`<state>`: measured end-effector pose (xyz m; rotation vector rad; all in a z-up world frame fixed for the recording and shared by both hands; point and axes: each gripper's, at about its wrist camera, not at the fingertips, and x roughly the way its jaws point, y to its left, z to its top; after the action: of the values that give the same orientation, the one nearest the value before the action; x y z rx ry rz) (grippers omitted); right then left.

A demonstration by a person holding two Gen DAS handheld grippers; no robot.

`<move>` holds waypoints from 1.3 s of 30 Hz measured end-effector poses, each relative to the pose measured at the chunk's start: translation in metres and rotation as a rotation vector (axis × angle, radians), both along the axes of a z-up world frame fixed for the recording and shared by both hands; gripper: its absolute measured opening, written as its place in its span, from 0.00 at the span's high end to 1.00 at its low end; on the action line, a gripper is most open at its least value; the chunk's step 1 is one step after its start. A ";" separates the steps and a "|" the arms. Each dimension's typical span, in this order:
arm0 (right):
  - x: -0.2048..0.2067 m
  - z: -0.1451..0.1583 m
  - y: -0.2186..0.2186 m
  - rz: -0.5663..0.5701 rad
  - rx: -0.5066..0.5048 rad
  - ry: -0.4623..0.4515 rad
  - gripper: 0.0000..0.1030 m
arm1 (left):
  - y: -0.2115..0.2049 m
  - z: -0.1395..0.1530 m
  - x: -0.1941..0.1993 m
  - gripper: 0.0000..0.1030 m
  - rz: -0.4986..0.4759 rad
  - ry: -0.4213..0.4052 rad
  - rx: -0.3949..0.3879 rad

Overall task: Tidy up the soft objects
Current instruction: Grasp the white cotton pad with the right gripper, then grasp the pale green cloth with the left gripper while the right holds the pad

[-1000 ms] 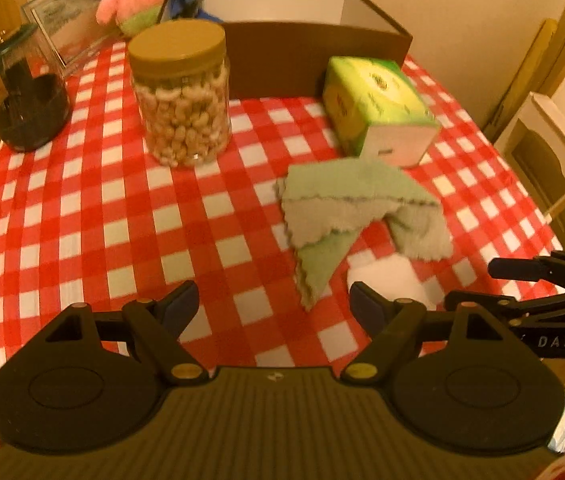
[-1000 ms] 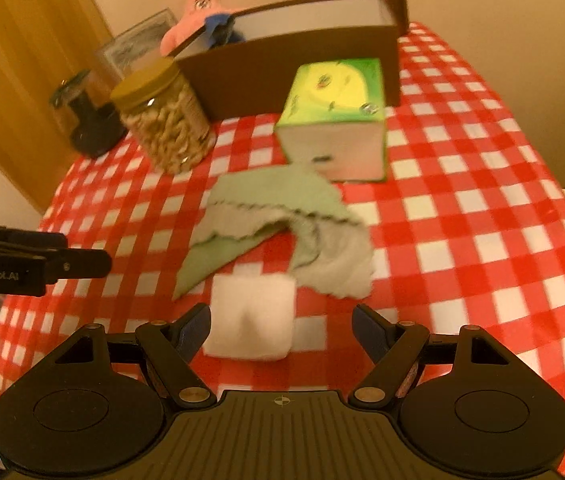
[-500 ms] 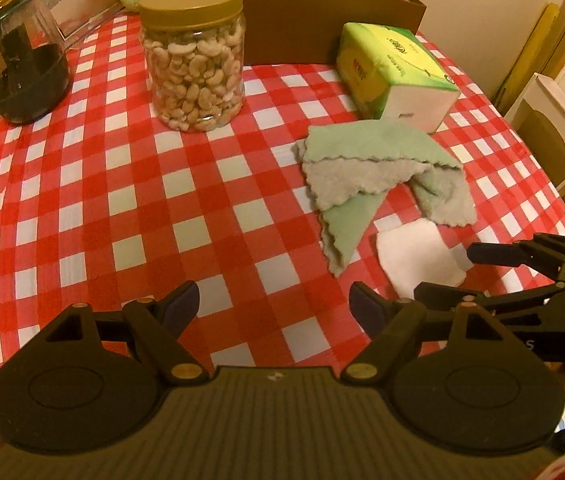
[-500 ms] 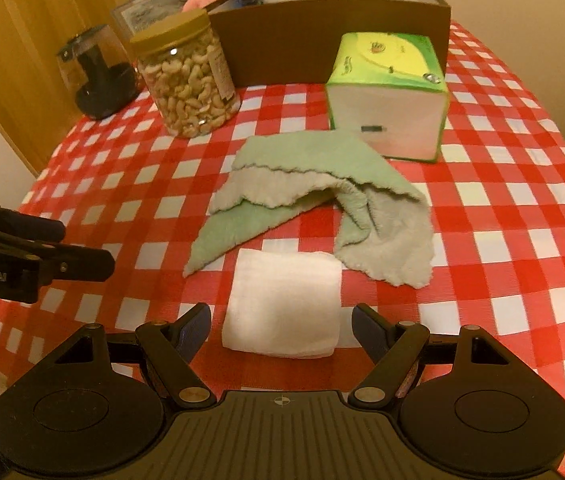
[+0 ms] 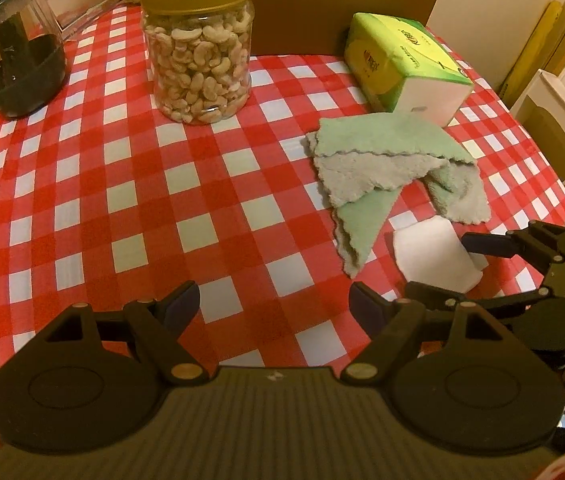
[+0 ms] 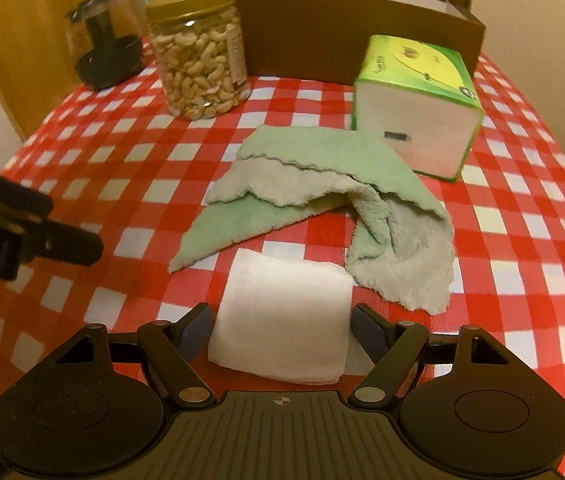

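- We see our right claw (image 6: 280,328) low over the counter (image 6: 122,160), its fingers spread apart, one on each side of the folded white cloth (image 6: 282,320); whether the pads touch the cloth we cannot tell.
- The white cloth lies flat on the red-checked covering, just beside the near corner of the crumpled green towel (image 6: 322,188).
- Our left claw (image 5: 274,304) hangs with its fingers apart and nothing between them, above bare checks, left of the towel.
- Behind the towel stands the green tissue pack (image 6: 418,100), touching or nearly touching it.
- Farther back we have the cashew jar (image 5: 198,44), a dark glass container (image 5: 14,52) and a brown box (image 5: 322,12).
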<state>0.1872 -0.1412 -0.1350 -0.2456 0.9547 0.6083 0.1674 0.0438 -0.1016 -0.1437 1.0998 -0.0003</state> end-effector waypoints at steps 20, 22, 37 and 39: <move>-0.002 0.006 -0.012 0.029 0.002 -0.015 0.95 | -0.011 -0.005 0.009 0.28 -0.027 0.005 -0.012; -0.002 0.010 -0.014 0.028 0.013 -0.013 0.95 | -0.013 -0.006 0.011 0.28 -0.032 0.003 -0.011; 0.020 0.043 -0.065 -0.093 0.071 -0.078 0.95 | -0.058 0.003 0.054 0.27 -0.123 -0.070 -0.033; 0.026 0.045 -0.076 -0.118 0.071 -0.084 0.95 | -0.067 0.003 0.063 0.27 -0.131 -0.074 -0.035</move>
<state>0.2133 -0.2172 -0.0896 -0.1493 0.8586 0.5182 0.2305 -0.0232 -0.0985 -0.1015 1.0343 -0.1413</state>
